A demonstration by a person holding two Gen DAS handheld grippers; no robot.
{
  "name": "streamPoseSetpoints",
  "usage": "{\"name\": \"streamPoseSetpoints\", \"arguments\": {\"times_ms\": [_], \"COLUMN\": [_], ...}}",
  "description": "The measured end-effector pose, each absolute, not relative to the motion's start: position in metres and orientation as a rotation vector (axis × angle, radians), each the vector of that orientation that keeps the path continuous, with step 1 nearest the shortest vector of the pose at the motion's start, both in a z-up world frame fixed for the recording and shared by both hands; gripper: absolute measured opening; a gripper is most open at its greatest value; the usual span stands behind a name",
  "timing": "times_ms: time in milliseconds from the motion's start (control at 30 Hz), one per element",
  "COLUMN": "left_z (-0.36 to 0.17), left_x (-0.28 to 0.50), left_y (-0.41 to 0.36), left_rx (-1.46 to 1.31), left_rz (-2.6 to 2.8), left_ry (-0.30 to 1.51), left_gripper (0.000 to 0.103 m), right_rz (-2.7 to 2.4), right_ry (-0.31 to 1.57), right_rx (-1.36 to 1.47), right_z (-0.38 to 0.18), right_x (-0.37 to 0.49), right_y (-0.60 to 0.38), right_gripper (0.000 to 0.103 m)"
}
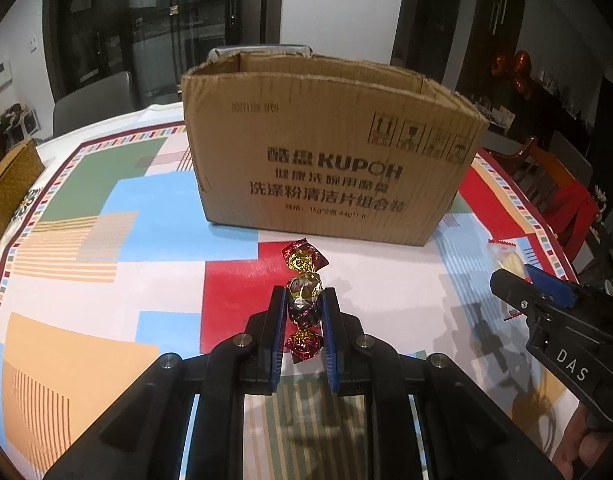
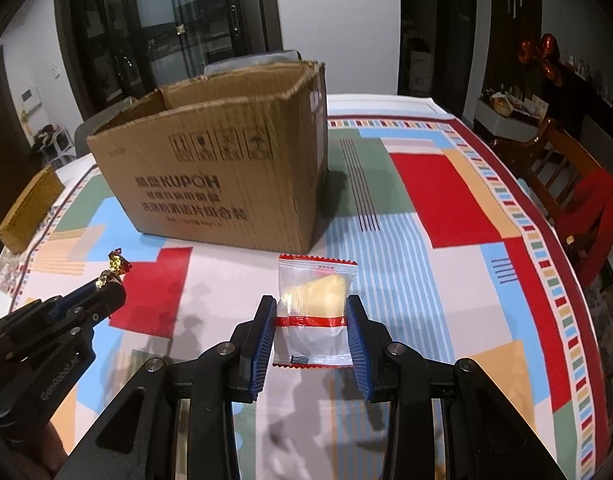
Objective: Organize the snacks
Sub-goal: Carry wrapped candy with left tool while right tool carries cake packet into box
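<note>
left tool [image 1: 303, 312] is clamping a foil-wrapped candy [image 1: 304, 300] between its blue pads, jaws about as narrow as they go; the candy is standing lengthwise along the fingers, one twisted red-gold end poking out past the tips, the other sitting back between the fingers

right tool [image 2: 311, 312] is gripping a clear snack packet [image 2: 315, 312] with red serrated edges and a pale yellow piece inside; pads are pressing on both side edges, jaws partly open to the packet's width, packet lying flat across the gap and sticking out ahead of the tips

both snacks are hanging above the worktop [image 1: 106, 240], shadows showing on the cloth underneath; the worktop is wearing a patchwork-colour tablecloth with a striped border

open cardboard box [image 1: 326, 152] with dark printed lettering is sitting on the worktop straight ahead of both tools, top flaps gone or folded, interior not visible from here; both snacks are still outside it, on the near side

from the left wrist view the right tool is showing at the right edge with its packet; from the right wrist view the left tool is showing at the left edge with the candy's gold twist at its tip

small tan woven box [image 2: 30, 208] is sitting at the far left edge of the worktop; wooden chair with red cushion [image 2: 586, 200] is standing off to the right
</note>
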State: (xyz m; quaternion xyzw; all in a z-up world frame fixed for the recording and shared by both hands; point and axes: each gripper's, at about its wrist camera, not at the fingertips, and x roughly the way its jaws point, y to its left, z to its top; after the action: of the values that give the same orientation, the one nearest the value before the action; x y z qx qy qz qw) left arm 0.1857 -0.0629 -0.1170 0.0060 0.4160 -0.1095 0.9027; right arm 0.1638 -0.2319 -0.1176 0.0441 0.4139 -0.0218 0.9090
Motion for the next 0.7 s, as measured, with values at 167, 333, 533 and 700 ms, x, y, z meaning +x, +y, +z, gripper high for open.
{"name": "streamPoseSetpoints", "arguments": {"times_ms": [167,333,533,700], "left_z": [-0.106,-0.095,-0.079,-0.064], "left_x": [0.184,0.183,0.183,0.186], "left_y": [-0.060,-0.058,-0.057,-0.055], "left_rx": [0.011,0.013,0.016,0.018], "left_rz": [-0.226,-0.225,-0.224,-0.227], "left_ry": [0.843,0.824,0.795,0.768], "left_gripper": [0.018,0.018,0.018,0.018], "right_rz": [-0.037,-0.030,-0.023,-0.015], "right_ry": [0.830,0.805,0.771,0.745], "right_rx": [0.088,0.086,0.083,0.083], "right_z": [-0.106,-0.095,-0.079,-0.066], "right_x": [0.162,0.160,0.159,0.161], "right_y": [-0.230,-0.229,-0.227,-0.226], "right_gripper": [0.036,0.036,0.036,0.036]}}
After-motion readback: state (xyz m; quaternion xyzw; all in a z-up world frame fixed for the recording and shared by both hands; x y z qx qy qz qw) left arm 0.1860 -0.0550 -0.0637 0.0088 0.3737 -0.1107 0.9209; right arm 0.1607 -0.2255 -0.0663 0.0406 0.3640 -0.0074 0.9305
